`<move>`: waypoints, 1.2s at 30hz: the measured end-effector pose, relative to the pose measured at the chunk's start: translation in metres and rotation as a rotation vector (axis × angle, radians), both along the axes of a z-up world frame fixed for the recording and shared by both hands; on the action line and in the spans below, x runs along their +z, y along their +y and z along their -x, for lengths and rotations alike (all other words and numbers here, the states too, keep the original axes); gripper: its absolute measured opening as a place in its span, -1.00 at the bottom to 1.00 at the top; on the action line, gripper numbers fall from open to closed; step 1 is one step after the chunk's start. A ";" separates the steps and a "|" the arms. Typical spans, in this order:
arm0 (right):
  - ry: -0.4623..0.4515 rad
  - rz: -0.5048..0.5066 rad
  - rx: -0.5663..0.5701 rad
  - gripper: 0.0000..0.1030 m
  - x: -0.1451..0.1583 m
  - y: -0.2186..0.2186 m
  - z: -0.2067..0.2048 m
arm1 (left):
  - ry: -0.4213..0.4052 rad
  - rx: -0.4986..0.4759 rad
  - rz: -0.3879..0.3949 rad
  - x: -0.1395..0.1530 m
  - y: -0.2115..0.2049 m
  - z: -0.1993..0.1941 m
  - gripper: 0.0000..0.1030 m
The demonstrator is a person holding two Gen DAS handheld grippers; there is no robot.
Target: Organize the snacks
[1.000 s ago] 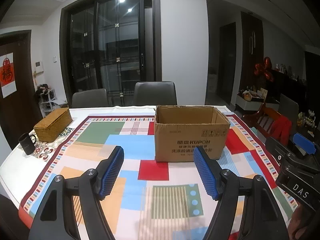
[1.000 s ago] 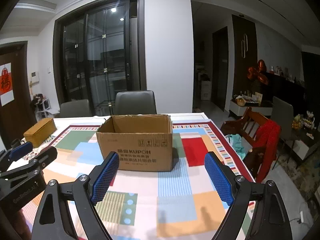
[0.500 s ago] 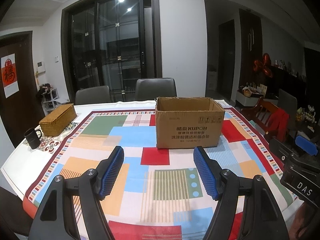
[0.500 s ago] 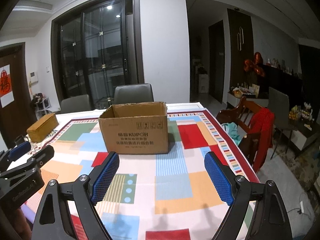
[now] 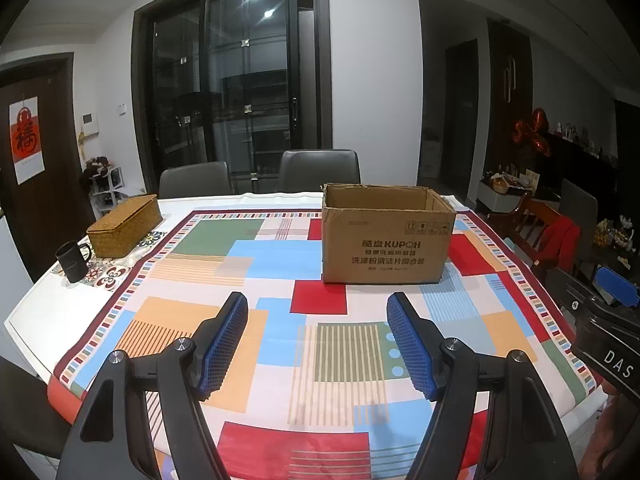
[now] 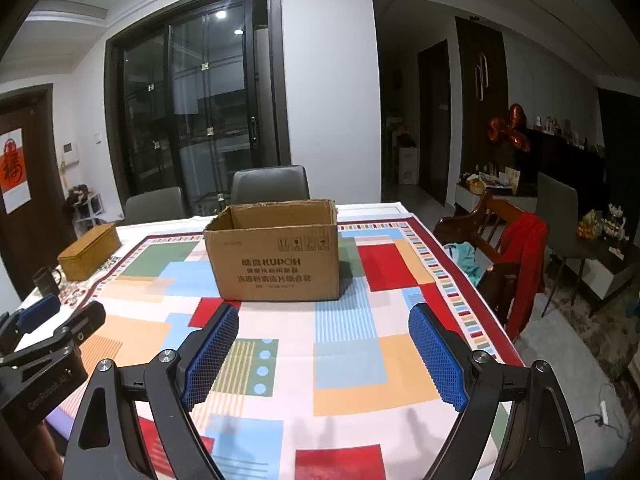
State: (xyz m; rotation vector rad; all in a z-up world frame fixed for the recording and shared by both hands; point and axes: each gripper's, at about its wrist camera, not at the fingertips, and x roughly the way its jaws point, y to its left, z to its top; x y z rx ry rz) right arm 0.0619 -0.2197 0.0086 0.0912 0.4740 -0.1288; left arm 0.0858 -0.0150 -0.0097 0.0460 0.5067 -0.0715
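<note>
- Left hand-held gripper (image 5: 317, 336): jaws apart, nothing between the ribbed blue pads.
- Right hand-held gripper (image 6: 324, 344): jaws wide apart, also empty.
- Open-topped corrugated cardboard box (image 5: 386, 236) at 12 o'clock on the patchwork-clothed worktop (image 5: 224, 280).
- Rectangular woven basket (image 5: 124, 226) and black mug (image 5: 73, 256) at 10 o'clock.

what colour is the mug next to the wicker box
Black; the mug shows best in the left wrist view.
</note>
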 end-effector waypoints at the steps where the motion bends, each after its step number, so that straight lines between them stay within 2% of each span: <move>1: -0.001 0.002 0.000 0.71 0.000 0.000 0.001 | 0.000 0.000 0.000 0.000 0.000 0.000 0.39; 36: 0.001 0.008 0.000 0.71 0.001 0.001 -0.001 | 0.002 -0.002 0.000 -0.006 0.001 -0.001 0.39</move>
